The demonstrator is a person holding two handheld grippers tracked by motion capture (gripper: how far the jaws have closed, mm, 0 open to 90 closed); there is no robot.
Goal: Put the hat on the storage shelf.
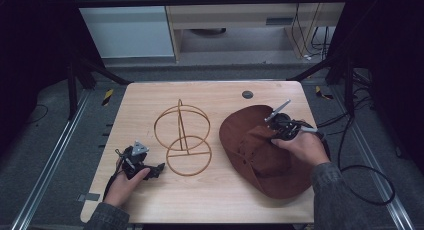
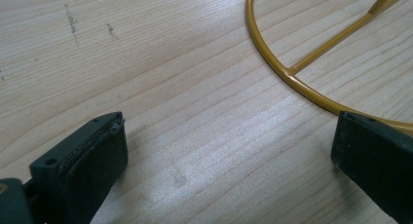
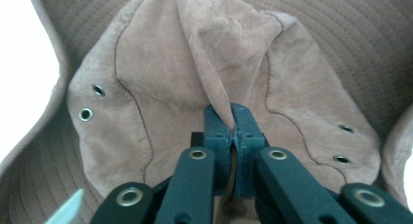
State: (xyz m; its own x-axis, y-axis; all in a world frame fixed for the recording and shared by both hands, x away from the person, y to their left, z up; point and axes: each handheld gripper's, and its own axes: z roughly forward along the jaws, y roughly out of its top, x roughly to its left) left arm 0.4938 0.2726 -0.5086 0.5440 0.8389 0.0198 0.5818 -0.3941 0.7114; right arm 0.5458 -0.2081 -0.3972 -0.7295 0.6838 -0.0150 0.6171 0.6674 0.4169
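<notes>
Right gripper (image 1: 274, 131) is sitting over the crown of the brown hat (image 1: 260, 155), which is lying on the right half of the wooden table (image 1: 210, 195). The high view is too coarse to show jaw state. The right gripper view (image 3: 232, 118) is settling it: jaws are closed together, pinching a raised fold of suede at the crown's centre crease. That view is also picking up metal eyelets (image 3: 92, 102) on both sides of the crown and stitched rings on the brim, neither legible from above.

Left gripper (image 1: 159, 168) is resting low on the table at front left, just beside the gold wire stand (image 1: 182, 135). The left gripper view is showing its jaws spread wide, gripping nothing, with the stand's base ring (image 2: 292, 80) curving past the far jaw. Stand's upright hoops are reading clearly from above.
</notes>
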